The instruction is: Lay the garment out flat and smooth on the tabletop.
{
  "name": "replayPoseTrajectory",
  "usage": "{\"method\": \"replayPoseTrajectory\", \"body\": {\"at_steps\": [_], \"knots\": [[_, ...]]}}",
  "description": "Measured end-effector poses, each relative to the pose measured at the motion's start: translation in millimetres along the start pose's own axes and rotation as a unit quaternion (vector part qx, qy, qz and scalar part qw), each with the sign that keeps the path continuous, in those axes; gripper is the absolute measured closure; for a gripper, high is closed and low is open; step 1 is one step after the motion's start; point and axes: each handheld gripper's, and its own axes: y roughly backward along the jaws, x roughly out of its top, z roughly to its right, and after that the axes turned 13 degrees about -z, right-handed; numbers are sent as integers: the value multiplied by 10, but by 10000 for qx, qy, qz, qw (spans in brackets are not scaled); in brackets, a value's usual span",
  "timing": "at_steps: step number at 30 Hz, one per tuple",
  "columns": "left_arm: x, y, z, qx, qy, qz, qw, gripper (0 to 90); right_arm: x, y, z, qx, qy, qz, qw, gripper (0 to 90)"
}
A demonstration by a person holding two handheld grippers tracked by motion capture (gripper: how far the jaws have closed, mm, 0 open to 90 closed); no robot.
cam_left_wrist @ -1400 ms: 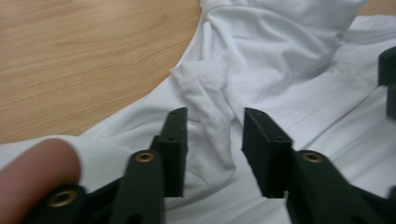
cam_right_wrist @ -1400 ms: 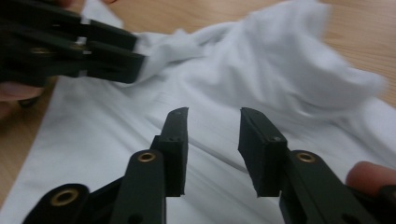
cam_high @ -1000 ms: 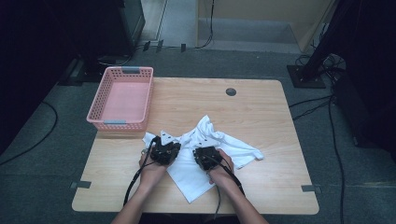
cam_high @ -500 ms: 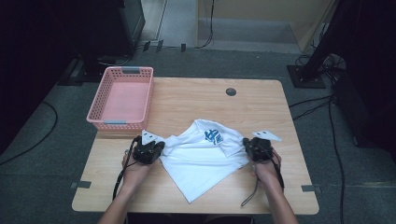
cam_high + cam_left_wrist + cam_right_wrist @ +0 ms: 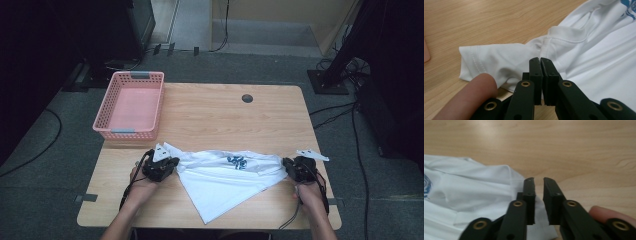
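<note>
Pink basket (image 5: 131, 107) holds nothing.

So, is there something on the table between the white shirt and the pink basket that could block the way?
Nothing visible does. Only bare wood of the table lies between the white shirt and the pink basket, which sits at the far left corner and looks empty.

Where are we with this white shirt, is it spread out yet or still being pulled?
Done: the white shirt lies stretched across the table between both grippers. In hand: the left gripper is clamped on fabric by the sleeve; the right gripper has just been opening, cloth between its parted jaws. Left: the lower corner points toward the near table edge, unflattened, and the pink basket holds nothing.
</note>
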Motion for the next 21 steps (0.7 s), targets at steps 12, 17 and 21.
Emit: {"method": "replayPoseTrajectory", "body": {"at_steps": [12,17,21], "knots": [[31,-9,22,-84,59,30,9999,889,496,20,-850,1129,1552,597,9796,699],[20,-4,7,-116,95,57,9999,890,634,-210,-1182,1455,1920,325,9700,662],[16,13,-5,-122,110,80,9998,890,702,-406,-1288,1481,2081,17,9668,626]]}}
